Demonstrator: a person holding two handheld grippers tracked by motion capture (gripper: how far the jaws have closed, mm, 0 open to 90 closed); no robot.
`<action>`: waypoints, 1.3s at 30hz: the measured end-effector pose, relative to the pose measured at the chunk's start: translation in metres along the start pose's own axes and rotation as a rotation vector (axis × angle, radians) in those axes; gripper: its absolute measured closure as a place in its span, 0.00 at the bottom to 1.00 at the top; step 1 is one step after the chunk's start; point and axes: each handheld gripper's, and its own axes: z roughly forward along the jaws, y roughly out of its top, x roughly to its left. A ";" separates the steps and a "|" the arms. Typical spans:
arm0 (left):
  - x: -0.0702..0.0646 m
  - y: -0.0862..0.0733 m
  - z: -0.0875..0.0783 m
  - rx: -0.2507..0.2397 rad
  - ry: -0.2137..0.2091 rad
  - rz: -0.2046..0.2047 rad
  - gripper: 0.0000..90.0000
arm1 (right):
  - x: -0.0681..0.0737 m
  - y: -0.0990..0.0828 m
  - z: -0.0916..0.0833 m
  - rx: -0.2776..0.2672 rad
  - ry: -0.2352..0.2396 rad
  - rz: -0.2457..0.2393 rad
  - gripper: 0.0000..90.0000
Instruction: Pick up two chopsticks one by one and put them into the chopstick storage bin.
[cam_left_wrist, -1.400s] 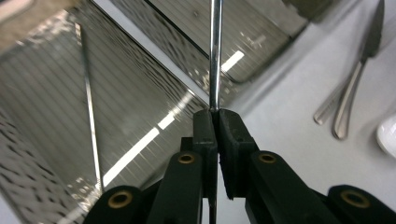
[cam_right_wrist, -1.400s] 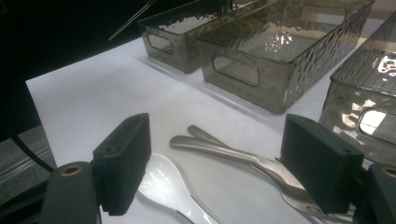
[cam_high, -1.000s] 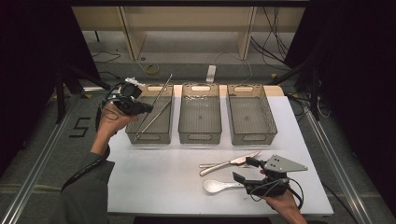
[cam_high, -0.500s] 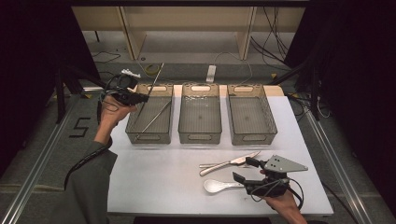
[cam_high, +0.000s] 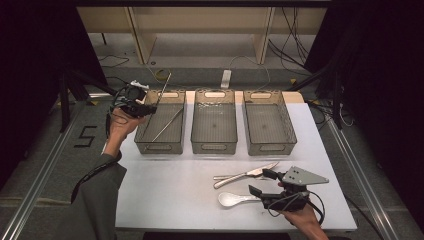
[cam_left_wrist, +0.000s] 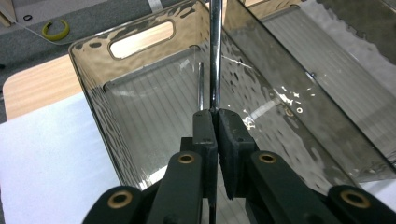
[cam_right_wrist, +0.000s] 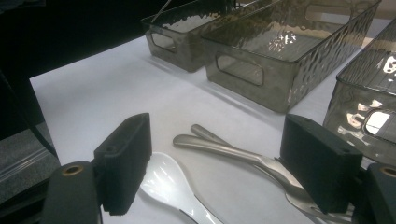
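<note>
My left gripper (cam_high: 146, 108) (cam_left_wrist: 215, 122) is shut on a thin metal rod (cam_high: 162, 90) (cam_left_wrist: 215, 56), held slanting over the left rim of the left smoky plastic bin (cam_high: 159, 148) (cam_left_wrist: 140, 39). A second rod (cam_high: 167, 125) (cam_left_wrist: 201, 86) lies on that bin's floor. My right gripper (cam_high: 260, 182) (cam_right_wrist: 223, 163) rests open at the front right of the table. Its jaws stand on either side of the handles of a white spoon (cam_high: 232, 199) (cam_right_wrist: 173, 182) and a steel knife and fork (cam_high: 245, 175) (cam_right_wrist: 224, 147), touching none of them.
Two more smoky bins, middle (cam_high: 214, 147) and right (cam_high: 267, 149), stand in a row beside the left one, both empty. The white tabletop (cam_high: 165, 195) spreads in front of the bins. Cables and a shelf frame lie beyond the table's far edge.
The left hand has shifted a little to the left and lower with the rod, whose upper end has swung leftward. The right gripper, spoon, knife and fork have not moved.
</note>
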 end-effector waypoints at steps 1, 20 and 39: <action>0.001 -0.001 0.001 0.000 -0.001 -0.002 0.95 | 0.000 0.000 0.000 -0.001 0.000 0.000 0.29; 0.002 -0.016 0.018 0.043 0.008 -0.018 0.94 | 0.000 0.000 0.000 -0.001 0.003 0.000 0.29; 0.004 -0.040 0.032 0.039 0.016 -0.077 0.89 | 0.001 0.000 0.000 -0.001 0.002 -0.001 0.29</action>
